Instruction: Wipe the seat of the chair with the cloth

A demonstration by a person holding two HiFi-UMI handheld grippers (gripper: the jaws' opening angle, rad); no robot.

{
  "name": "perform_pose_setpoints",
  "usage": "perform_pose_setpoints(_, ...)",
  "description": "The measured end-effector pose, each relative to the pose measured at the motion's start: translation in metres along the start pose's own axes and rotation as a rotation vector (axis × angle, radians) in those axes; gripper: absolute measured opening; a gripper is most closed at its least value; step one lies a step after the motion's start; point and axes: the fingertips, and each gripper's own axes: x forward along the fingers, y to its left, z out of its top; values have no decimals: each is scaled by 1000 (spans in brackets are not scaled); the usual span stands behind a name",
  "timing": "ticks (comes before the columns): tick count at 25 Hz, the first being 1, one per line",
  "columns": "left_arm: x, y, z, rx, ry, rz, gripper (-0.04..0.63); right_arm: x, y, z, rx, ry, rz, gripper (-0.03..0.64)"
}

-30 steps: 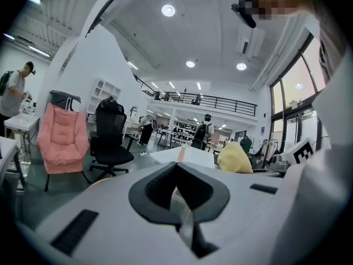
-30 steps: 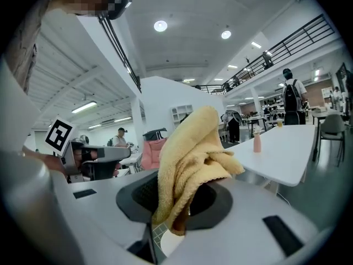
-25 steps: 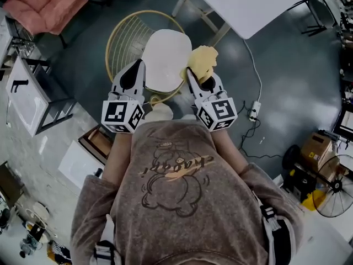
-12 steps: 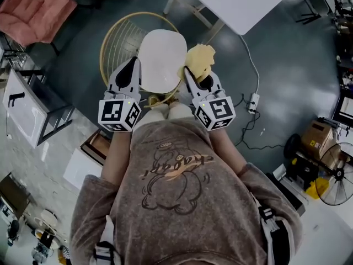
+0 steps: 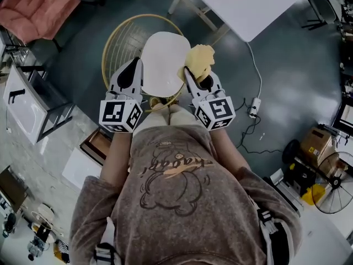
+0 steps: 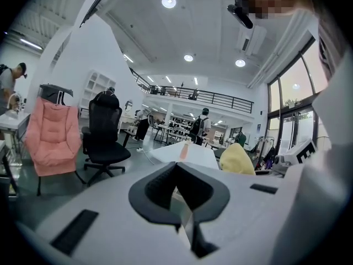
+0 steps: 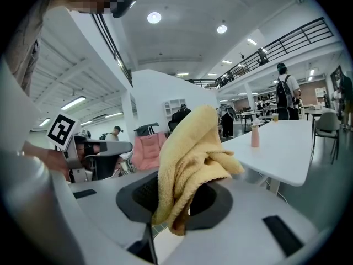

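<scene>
The chair stands on the floor below me, its white seat inside a gold wire back. A yellow cloth is bunched in my right gripper, which is shut on it at the seat's right edge. In the right gripper view the cloth stands up from between the jaws of the right gripper. My left gripper is level with it at the seat's left edge. In its own view the left gripper is shut with nothing in it. Both grippers point out level, above the seat.
A white table stands beyond the chair, with a pink bottle on it. A pink chair is at the far left, a black office chair nearby. A power strip with cable lies on the floor at right. People are in the hall.
Only the head view has swayed slightly. Both grippers keep the same pose, and the cloth stays in the right one.
</scene>
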Motion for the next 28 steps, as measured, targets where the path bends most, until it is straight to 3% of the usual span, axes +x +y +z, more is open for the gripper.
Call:
perform_pose_setpoints(17, 69, 44, -48, -32, 8, 2, 9, 67, -47, -55, 5, 52, -20, 112)
perform_pose_setpoints(28, 105, 88, -96, -56, 16, 25, 9, 123, -56, -108, -13, 125, 23, 114)
